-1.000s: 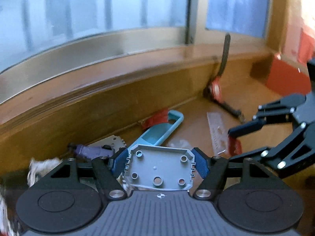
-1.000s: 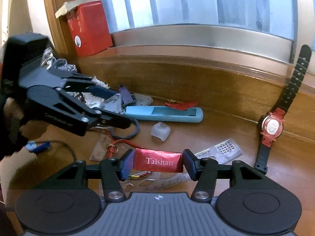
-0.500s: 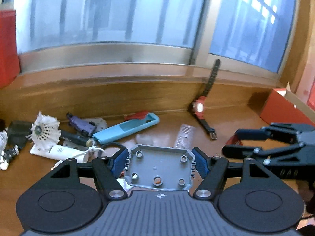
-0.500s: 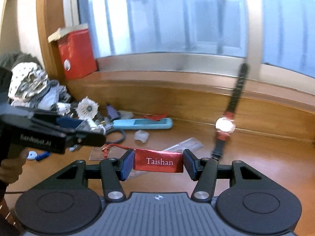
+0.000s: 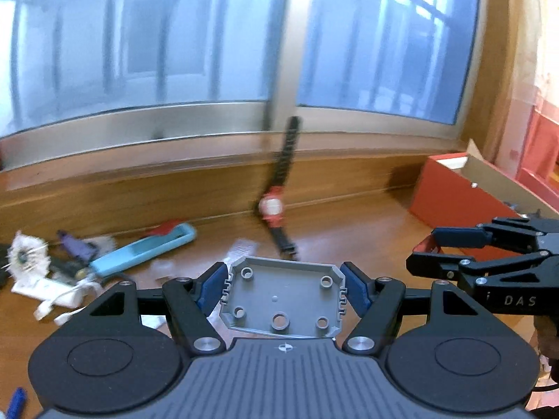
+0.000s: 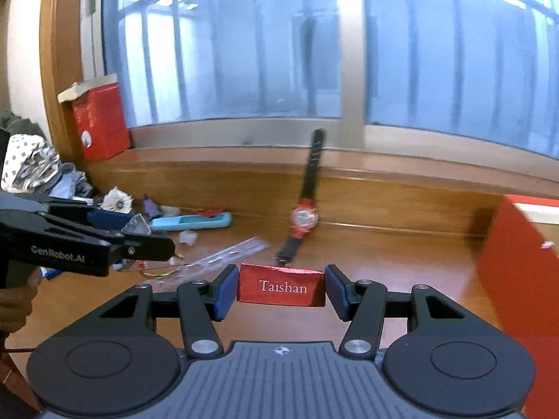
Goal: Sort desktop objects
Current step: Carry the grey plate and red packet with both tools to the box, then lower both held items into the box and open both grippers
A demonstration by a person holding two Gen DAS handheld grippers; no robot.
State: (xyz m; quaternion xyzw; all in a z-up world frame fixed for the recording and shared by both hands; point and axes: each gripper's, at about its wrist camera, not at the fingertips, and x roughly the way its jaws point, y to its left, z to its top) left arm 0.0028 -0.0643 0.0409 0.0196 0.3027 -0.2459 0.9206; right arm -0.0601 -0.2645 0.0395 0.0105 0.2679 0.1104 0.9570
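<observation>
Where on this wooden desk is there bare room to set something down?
Bare wood lies between the watch and the red box. Left of the watch it is crowded: ruler, blue case, shuttlecock.

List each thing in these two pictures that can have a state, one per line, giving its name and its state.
Left hand-held gripper: shut on the grey plastic plate, held off the desk.
Right hand-held gripper: shut on the red packet, held off the desk.
Wristwatch: unbuckled, strap leaning up the wooden ledge.
Red box: lid open.
Blue case: lying flat.
Shuttlecock: on its side.
</observation>
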